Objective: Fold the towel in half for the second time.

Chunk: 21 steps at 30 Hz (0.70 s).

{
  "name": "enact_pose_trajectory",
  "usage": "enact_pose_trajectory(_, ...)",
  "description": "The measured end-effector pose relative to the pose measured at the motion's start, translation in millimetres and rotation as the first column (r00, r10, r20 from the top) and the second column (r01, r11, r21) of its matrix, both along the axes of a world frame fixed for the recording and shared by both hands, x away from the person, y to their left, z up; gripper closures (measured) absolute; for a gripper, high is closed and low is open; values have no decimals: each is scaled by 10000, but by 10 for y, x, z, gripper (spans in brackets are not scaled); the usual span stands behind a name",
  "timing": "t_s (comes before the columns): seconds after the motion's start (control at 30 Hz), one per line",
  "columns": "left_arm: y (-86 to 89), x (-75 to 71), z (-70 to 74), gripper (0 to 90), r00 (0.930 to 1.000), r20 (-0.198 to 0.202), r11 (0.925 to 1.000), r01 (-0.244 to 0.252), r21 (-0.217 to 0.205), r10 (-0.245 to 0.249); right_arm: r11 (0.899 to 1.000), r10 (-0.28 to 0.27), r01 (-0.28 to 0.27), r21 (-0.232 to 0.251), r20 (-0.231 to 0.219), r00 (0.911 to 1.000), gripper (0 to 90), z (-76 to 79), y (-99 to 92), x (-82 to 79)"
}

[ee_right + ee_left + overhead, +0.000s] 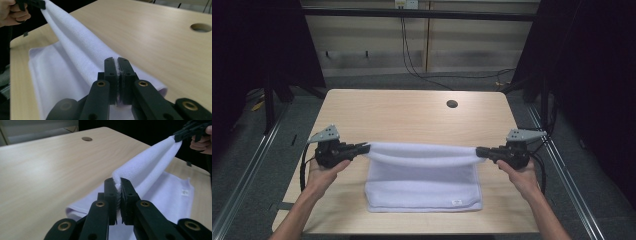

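Soft, light towel [422, 180] stretched at mid-frame, sagging between two corners.
Pinched by left gripper [362, 148] and right gripper [482, 151]; best held at corners, limp elsewhere.

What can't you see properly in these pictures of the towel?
- The small tag on the white towel: too small to read in the high view.
- The towel corner inside the left claw: hidden by its shut jaws in the left gripper view.
- The corner inside the right claw: hidden likewise in the right gripper view.
- The table under the towel: covered.
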<state>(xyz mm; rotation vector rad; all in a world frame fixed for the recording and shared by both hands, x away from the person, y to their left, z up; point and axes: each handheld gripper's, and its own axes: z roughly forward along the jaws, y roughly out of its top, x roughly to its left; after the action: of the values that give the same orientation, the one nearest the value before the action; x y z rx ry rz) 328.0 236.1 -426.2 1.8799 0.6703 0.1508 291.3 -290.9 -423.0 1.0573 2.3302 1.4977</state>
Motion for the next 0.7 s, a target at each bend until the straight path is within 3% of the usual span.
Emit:
enact_pose_trajectory(0.03, 0, 0, 0, 854, 10000, 0, 10000, 0, 0, 0, 9998, 72, -74, -165, -90, 9999, 861, -22, 14, -52)
enact_pose_trajectory(0.07, 25, -99, -76, 854, 10000, -43, 10000, 16, -62, -16, 9996, 115, -118, -269, -121, 9999, 860, -39, 24, -104)
enact_pose_trajectory(0.13, 38, -158, -114, 854, 9999, -141, 9998, 44, -182, -47, 9996, 170, -175, -239, -177, 9997, 860, -62, 24, -153)
enact_pose_trajectory(0.17, 56, -273, -175, 853, 9992, -284, 9995, 281, -120, -284, 9995, 195, -202, -228, -298, 9994, 858, -122, 24, -264)
enact_pose_trajectory(0.27, 64, -387, -212, 851, 9981, -353, 9986, 507, 133, -502, 9990, 353, -369, -240, -639, 9973, 845, -226, 33, -377)
enact_pose_trajectory(0.3, 64, -488, -252, 849, 9959, -503, 9958, 781, 481, -757, 9981, 424, -457, -404, -785, 9960, 838, -267, 48, -417)
enact_pose_trajectory(0.4, 68, -577, -328, 842, 9916, -759, 9909, 1102, 772, -1044, 9967, 532, -596, -555, -1104, 9925, 811, -352, 74, -497)
enact_pose_trajectory(0.43, 74, -646, -409, 840, 9863, -1093, 9842, 1356, 1136, -1233, 9937, 778, -892, -682, -1547, 9849, 790, -441, 100, -580)
enact_pose_trajectory(0.47, 79, -676, -443, 836, 9844, -1146, 9800, 1483, 1329, -1334, 9898, 846, -1023, -991, -1687, 9820, 775, -475, 117, -628)
enact_pose_trajectory(0.67, 101, -806, -549, 763, 9737, -1606, 9680, 1882, 1661, -1617, 9867, 1066, -1302, -975, -2170, 9703, 713, -574, 98, -828)
enact_pose_trajectory(0.7, 108, -818, -550, 735, 9691, -1741, 9651, 2037, 1648, -1748, 9862, 1134, -1381, -917, -2341, 9656, 692, -586, 94, -850)
